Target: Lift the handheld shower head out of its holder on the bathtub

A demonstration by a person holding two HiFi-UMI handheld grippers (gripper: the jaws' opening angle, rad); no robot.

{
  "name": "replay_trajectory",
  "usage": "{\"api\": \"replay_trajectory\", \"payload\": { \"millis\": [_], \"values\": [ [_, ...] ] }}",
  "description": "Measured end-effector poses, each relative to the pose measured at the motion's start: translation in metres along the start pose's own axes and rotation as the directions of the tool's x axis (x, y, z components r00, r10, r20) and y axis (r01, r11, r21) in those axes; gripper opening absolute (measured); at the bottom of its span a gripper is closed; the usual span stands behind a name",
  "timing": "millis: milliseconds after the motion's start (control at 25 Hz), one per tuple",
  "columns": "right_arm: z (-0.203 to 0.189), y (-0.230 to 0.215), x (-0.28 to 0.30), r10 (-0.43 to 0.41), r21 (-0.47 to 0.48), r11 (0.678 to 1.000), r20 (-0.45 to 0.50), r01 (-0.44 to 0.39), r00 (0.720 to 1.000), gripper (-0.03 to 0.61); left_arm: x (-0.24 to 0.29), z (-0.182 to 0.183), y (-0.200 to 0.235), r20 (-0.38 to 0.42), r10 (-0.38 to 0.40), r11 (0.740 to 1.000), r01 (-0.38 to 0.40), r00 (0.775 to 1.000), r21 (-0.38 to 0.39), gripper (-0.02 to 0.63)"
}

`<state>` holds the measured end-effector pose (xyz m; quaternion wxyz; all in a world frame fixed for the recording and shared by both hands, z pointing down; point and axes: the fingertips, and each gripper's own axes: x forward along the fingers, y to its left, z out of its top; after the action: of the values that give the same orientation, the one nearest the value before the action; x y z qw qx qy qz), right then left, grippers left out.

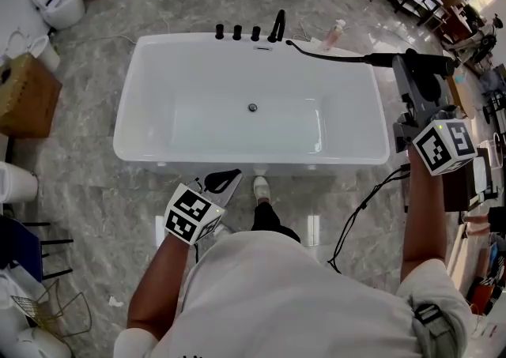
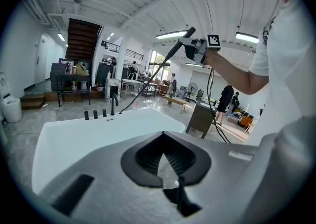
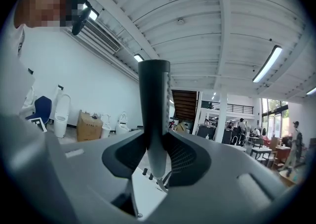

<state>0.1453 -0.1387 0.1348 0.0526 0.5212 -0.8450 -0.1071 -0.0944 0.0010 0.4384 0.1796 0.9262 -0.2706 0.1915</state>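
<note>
Shower head (image 1: 411,60): clear of the bathtub (image 1: 126,123), up in the air past the tub's right end, lying roughly level. Seen from the left gripper view it sits high above the tub's far corner.

Grip: right gripper (image 1: 413,72) pinches the dark wand across its handle. In the right gripper view the wand (image 3: 154,114) stands between the two pads, jaws part-way apart and pressing on it from both sides.

Hose (image 1: 328,52): runs from the wand's end back to the tub's rear rim, meeting it just right of the black spout (image 1: 277,26). It hangs in a shallow curve, not taut.

Holder: cannot pick it out on the rear rim. Three black knobs (image 1: 237,32) stand in a row left of the spout.

Left gripper (image 1: 224,182): jaws pressed together, nothing between them; it hangs near the tub's front rim, touching nothing.

Progress (judgement): lift looks done, since the head is free and carried by one gripper. Nothing plainly left except keeping the hold secure and not dragging the hose tight.
</note>
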Motion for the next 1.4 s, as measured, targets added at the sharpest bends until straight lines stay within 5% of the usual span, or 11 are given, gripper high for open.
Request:
{"api": "replay_trajectory", "payload": {
  "millis": [1400],
  "values": [
    [-0.022,0.016,-0.013,0.005,0.016,1.0,-0.028,-0.004,1.0,0.146,-0.008,0.004,-0.017,0.007,0.004,1.0,-0.004,1.0,0.018,0.006]
  ]
}}
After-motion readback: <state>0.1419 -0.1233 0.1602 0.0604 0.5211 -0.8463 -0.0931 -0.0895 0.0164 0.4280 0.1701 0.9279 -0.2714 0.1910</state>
